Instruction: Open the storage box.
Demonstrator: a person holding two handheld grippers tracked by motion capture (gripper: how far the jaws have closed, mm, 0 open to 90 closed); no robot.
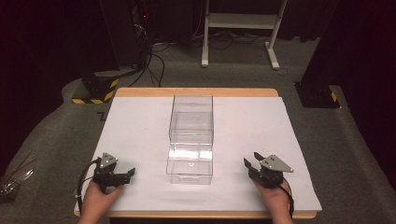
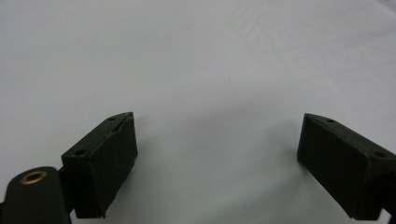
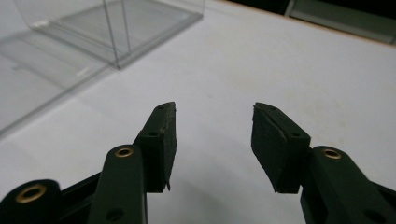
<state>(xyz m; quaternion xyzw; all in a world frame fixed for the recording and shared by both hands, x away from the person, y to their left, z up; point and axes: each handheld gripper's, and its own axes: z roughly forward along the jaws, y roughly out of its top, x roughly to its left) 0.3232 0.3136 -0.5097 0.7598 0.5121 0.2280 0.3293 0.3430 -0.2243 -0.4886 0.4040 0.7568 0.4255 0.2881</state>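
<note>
Both grippers released, empty: left gripper (image 1: 122, 175) near bench's front-left corner, right gripper (image 1: 251, 163) front-right; clear box (image 1: 191, 140) mid-bench between them.

Clear box (image 1: 191, 122): transparent hard plastic, glossy, smooth walls caught glare. Second clear box (image 1: 189, 164) nearer person: same see-through plastic, bright reflections on top. Table cover (image 1: 140, 135): white, matt, smooth, paper-like sheet. Table edge (image 1: 196, 92): light wood, satin finish. Left gripper (image 2: 217, 154): jaws black, matt plastic, brass-coloured rivet. Right gripper (image 3: 215, 140): pads black, matt, rubbery, edges slightly frayed; grey metal plate on top looked dull. Floor (image 1: 56, 140): grey carpet, rough.
</note>
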